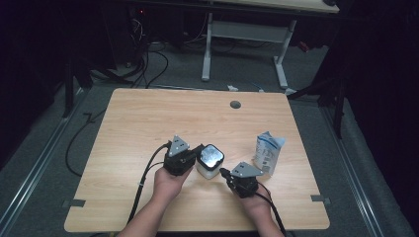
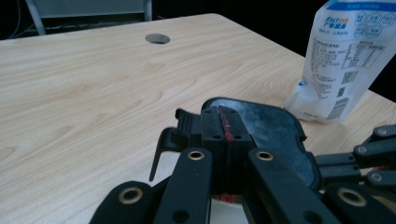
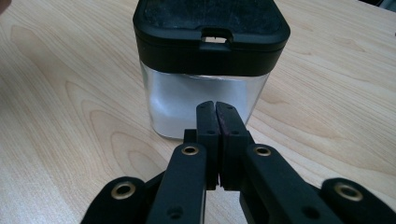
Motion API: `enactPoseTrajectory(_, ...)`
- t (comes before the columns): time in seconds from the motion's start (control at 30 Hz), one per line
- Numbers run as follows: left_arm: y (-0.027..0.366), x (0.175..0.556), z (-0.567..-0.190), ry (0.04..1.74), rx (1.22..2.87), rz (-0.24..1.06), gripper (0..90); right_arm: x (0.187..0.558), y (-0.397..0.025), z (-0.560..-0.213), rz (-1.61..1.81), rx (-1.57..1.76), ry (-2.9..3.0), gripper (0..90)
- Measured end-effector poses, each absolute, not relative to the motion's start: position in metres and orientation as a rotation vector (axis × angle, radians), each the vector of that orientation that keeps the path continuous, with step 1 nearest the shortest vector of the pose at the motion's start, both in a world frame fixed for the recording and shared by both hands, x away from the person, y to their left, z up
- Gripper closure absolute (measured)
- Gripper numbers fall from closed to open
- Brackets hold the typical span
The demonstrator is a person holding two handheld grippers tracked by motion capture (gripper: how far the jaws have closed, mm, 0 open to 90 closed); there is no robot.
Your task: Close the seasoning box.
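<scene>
A square clear jar with a black lid stands near the table's front middle; its inside looks white. My left gripper is at the jar's left, jaws shut, their tips lying over the lid at its rim beside a black latch tab. From the jar's right, my right gripper points at it with jaws shut. Its tips are just short of the jar's clear wall, below the lid; whether they touch is unclear.
A white and blue printed pouch stands upright right of the jar, also in the left gripper view. A round cable hole sits at the table's far side. A desk frame and cables lie on the floor beyond.
</scene>
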State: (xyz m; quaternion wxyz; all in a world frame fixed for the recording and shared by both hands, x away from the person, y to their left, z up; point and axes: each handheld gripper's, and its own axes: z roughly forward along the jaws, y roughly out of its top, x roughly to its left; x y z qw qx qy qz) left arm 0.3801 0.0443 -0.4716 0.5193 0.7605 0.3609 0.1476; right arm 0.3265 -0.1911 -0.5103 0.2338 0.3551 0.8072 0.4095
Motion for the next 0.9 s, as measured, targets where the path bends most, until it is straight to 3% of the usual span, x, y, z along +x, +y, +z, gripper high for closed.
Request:
enactPoseTrajectory(0.5, 0.089, 0.366, -0.485, 0.905, 1.873, 0.459, 86.3, 0.33, -0.199, -0.508, 1.099, 0.985, 2.189, 90.0)
enactPoseTrajectory(0.67, 0.127, 0.364, -0.488, 0.944, 1.888, 0.532, 75.6, 0.337, -0.209, -0.509, 1.08, 1.031, 2.153, 90.0)
enactPoseTrajectory(0.83, 0.165, 0.358, -0.504, 1.041, 1.84, 0.569, 56.9, 0.342, -0.214, -0.512, 1.061, 1.058, 2.14, 89.5)
enactPoseTrajectory(0.9, 0.179, 0.352, -0.515, 1.09, 1.809, 0.566, 55.6, 0.344, -0.214, -0.512, 1.059, 1.061, 2.134, 89.4)
